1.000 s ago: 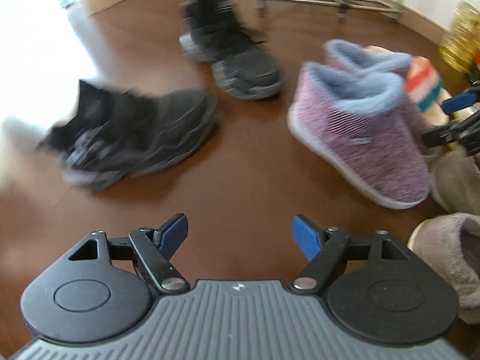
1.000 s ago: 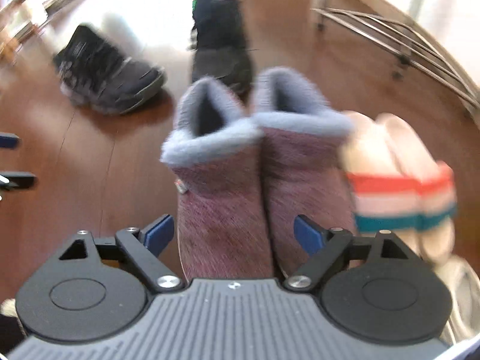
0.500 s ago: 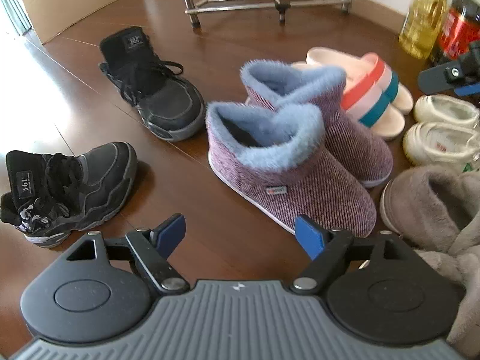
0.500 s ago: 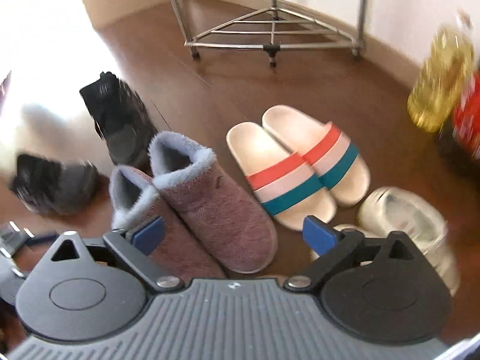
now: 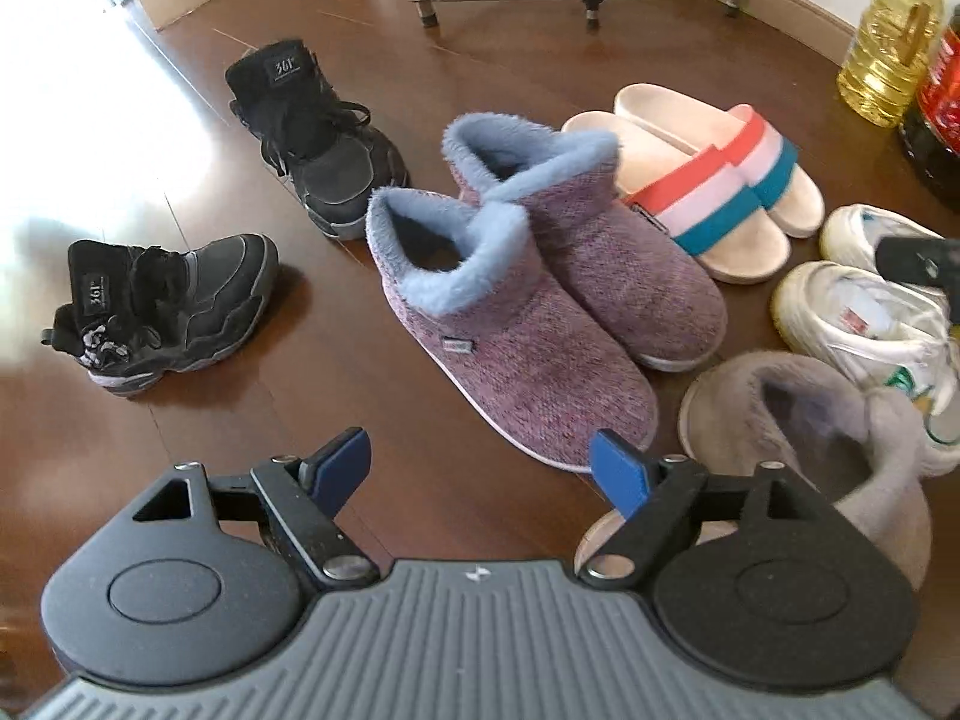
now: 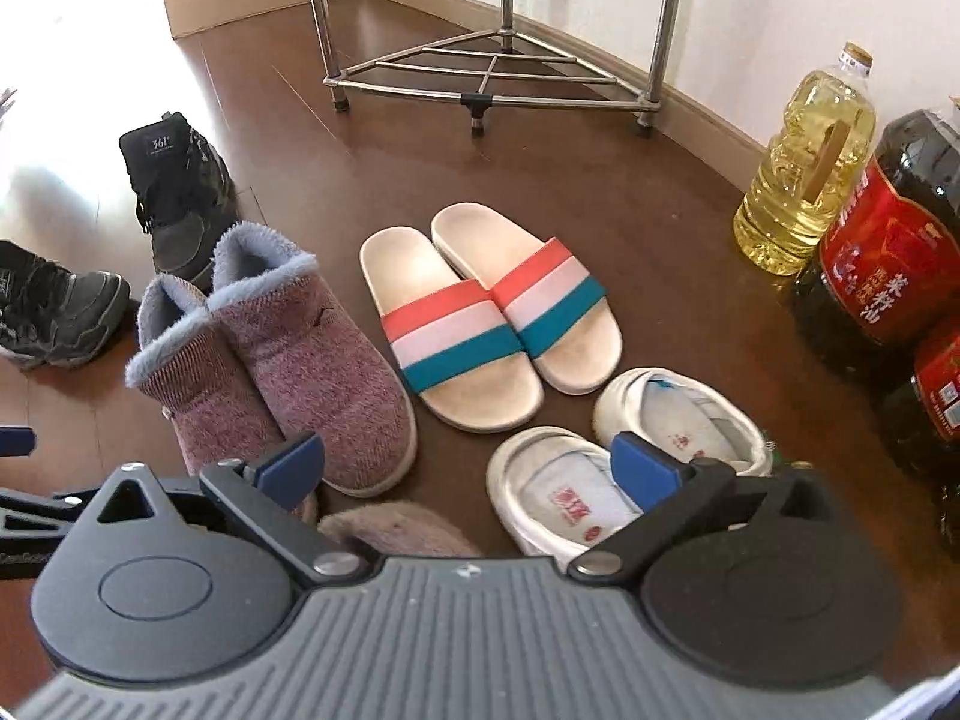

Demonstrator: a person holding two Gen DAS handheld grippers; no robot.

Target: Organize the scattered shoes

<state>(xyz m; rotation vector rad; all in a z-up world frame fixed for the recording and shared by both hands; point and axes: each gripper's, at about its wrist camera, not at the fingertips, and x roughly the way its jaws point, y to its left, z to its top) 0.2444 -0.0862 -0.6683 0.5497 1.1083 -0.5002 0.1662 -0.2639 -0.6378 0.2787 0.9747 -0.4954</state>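
Shoes on a dark wooden floor (image 6: 660, 192), listed left to right.

- Black sneaker (image 5: 174, 306): far left, lying apart, toe pointing right.
- Second black sneaker (image 5: 318, 138): farther back, toe towards the camera, near the boots, not paired with the first.
- Purple slipper boots (image 5: 540, 276) with blue fleece cuffs: side by side, touching, centre.
- Striped slides (image 6: 486, 312), red, white and teal bands: side by side, just right of the boots.
- White sneakers (image 6: 630, 450): paired, nearer than the slides.
- Grey fuzzy slipper (image 5: 810, 432): nearest, right, partly behind the left claw's finger.

Left claw (image 5: 480, 468): wide, nothing between the blue pads, above bare floor.
Right claw (image 6: 468, 468): jaws opening, very wide, nothing gripped, above the white sneakers.

Behind: metal rack (image 6: 492, 78); oil bottle (image 6: 804, 180) and dark bottles (image 6: 882, 252) far right.
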